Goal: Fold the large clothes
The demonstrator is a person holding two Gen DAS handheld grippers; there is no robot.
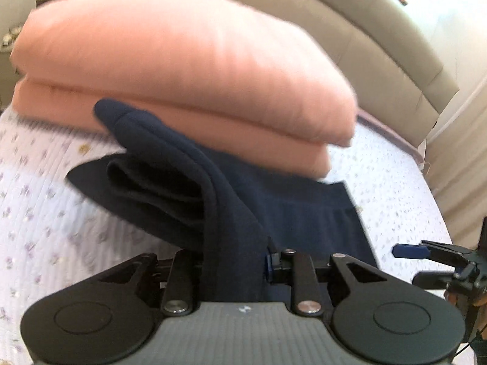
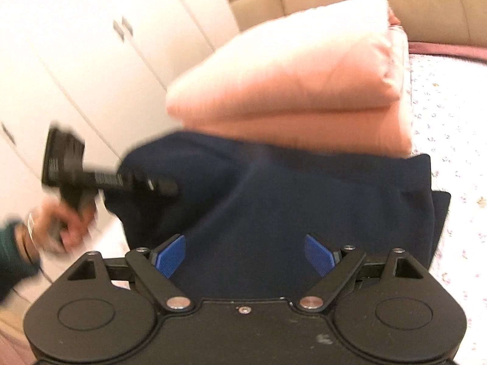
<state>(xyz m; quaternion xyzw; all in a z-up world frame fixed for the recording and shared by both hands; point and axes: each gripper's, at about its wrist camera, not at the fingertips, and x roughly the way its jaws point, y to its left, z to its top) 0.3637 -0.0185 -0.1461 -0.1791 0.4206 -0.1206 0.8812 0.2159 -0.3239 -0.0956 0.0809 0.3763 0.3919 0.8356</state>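
Beside left hand-held gripper (image 2: pixel 164 187), hand (image 2: pixel 65 228).

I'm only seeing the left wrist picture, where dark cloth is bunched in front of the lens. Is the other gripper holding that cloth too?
Observer: No. The right gripper is open, its blue pads spread apart over the navy garment.
Operator: Who is holding the left tool?
Observer: A bare hand with bangles at the wrist grips the left gripper, which is shut on the garment.
Operator: What is behind that hand?
Observer: White cupboard doors with small handles.
Operator: And the peach bundle?
Observer: The folded peach blanket shows its layered end facing the quilted bedspread.
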